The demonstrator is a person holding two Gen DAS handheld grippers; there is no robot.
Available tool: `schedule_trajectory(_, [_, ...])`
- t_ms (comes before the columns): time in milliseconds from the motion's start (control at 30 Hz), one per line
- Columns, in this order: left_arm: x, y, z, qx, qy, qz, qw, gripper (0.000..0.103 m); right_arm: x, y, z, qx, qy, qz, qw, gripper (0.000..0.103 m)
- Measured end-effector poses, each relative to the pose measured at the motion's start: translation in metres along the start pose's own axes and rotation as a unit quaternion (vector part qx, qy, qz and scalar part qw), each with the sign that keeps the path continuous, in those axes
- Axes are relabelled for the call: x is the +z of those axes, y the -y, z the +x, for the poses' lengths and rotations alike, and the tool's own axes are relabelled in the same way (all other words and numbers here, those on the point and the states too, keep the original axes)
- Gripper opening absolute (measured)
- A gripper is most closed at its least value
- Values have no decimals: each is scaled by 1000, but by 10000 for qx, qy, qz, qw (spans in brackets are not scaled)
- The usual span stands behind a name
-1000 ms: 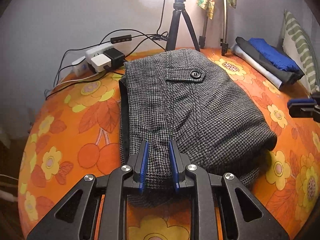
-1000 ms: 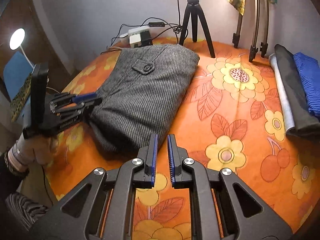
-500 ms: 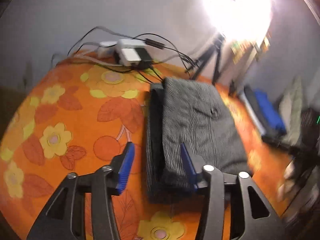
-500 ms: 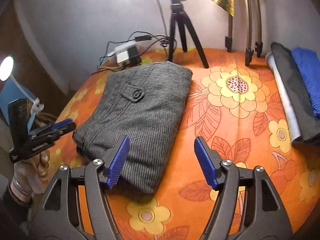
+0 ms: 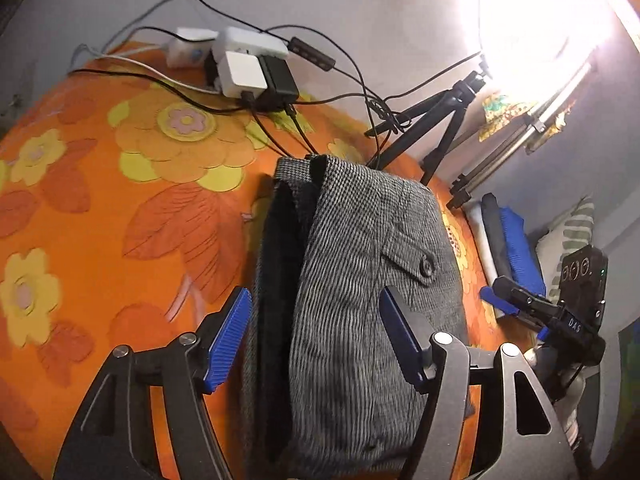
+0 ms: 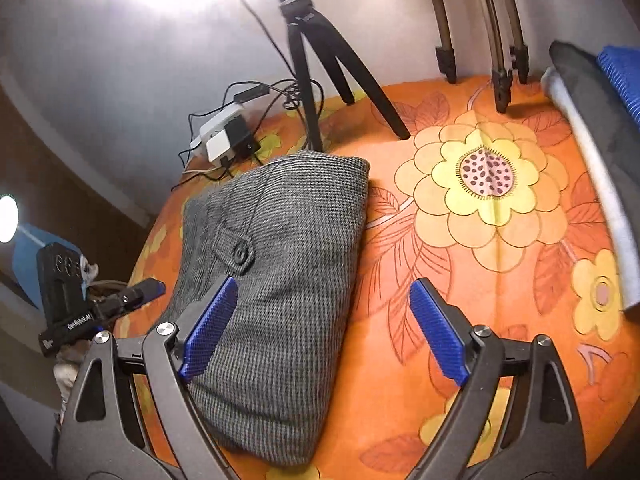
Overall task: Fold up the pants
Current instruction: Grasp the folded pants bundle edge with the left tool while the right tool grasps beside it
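Grey houndstooth pants (image 5: 360, 300), folded into a thick rectangle, lie mid-frame on the orange floral cloth (image 5: 120, 208). Left gripper (image 5: 316, 344) and right gripper (image 6: 324, 332) both spreading wide, ribbed blue pads gripping nothing, hovering over the pants' near end.

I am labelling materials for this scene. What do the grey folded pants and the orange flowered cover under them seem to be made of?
The pants look like thick woven wool or a wool blend, matte: a fine black-and-grey check, soft bulky folds, and a dark button on the pocket flap. The cover looks like thin printed cotton or synthetic cloth, smooth with a slight sheen; a straight crease line runs through the big flower. Both are guesses from appearance.
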State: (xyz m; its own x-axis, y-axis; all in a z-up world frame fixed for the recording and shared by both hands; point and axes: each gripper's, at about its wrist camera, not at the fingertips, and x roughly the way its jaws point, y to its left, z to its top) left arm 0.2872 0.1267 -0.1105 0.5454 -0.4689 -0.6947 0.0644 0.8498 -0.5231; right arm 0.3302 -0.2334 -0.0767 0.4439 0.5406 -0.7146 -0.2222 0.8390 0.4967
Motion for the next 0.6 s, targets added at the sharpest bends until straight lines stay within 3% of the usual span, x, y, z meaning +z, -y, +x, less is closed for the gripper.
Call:
schedule_trajectory(167, [14, -2, 25, 155, -131, -130, 9997, 66, 1, 7, 24, 328, -118, 326, 9989, 90])
schedule_trajectory(300, [16, 0, 37, 342, -227, -12, 9992, 66, -6, 1, 41, 301, -286, 148, 9990, 90])
schedule_trajectory(600, [17, 1, 42, 397, -96, 47, 9992, 71, -12, 6, 57, 389, -266, 63, 9989, 90])
